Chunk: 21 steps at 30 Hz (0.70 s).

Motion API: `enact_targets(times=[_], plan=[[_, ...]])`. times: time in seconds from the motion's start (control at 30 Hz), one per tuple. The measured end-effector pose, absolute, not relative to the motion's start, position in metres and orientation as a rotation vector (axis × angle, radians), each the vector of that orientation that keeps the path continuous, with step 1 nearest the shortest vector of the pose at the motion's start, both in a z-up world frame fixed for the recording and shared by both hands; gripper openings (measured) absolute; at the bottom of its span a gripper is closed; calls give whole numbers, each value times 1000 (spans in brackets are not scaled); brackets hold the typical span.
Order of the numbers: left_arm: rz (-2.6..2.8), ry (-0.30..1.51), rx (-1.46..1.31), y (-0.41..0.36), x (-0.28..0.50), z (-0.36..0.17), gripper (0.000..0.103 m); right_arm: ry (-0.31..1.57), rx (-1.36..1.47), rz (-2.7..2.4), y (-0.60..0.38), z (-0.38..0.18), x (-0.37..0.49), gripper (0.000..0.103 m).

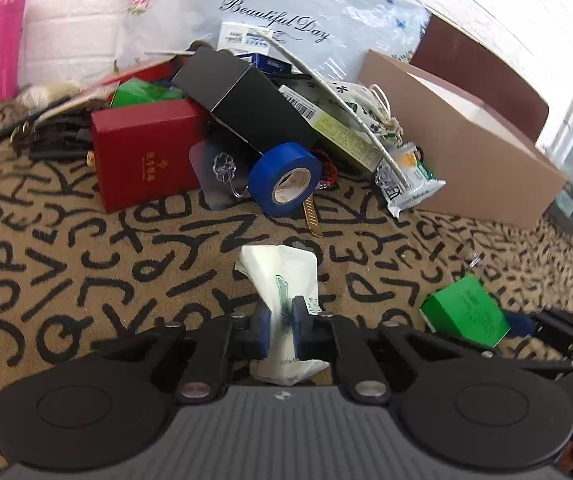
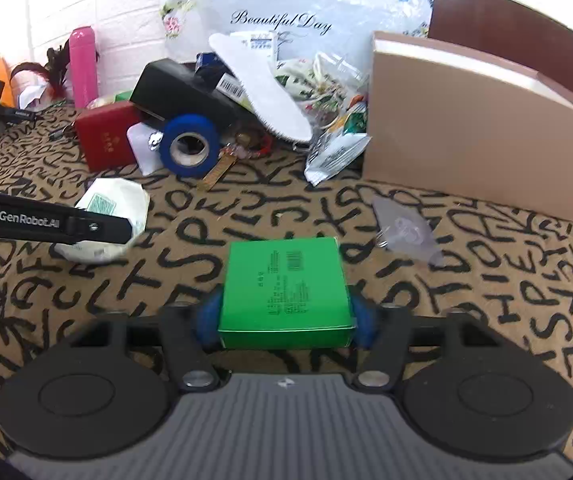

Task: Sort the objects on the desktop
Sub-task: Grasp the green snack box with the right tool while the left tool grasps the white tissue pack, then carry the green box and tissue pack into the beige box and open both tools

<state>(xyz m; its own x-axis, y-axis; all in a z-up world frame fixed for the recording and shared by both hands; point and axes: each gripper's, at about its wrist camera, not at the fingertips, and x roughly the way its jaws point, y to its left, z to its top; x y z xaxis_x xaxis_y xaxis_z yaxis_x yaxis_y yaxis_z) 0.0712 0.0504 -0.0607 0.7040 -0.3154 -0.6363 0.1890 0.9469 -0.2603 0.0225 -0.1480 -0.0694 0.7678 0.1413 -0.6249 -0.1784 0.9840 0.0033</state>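
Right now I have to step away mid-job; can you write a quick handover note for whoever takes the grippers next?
Left gripper: shut on the white packet, low over the patterned cloth.
Right gripper: shut on the green box, also near the cloth.
Pile at the back, unsorted: red box, black box, blue tape roll, snack pouch, gold comb.
A clear plastic hook lies alone in front of the tan carton.
Done: two things picked up. Left: place both, then work through the pile.

packet (image 1: 282, 280) left of small box (image 2: 284, 288) | tape roll (image 2: 190, 145) behind both | carton (image 2: 478, 128) right
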Motion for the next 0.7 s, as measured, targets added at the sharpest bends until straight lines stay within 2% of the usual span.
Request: enact_targets(times=[0.17, 0.33, 0.7], plan=[[-294, 748, -211, 48, 69, -56, 4, 676, -35, 192, -154, -66, 21, 59], [-366, 718, -206, 31, 63, -38, 3, 661, 23, 207, -170, -55, 15, 59], [-564, 565, -128, -47, 87, 35, 3, 458, 15, 152, -233, 18, 18, 59]])
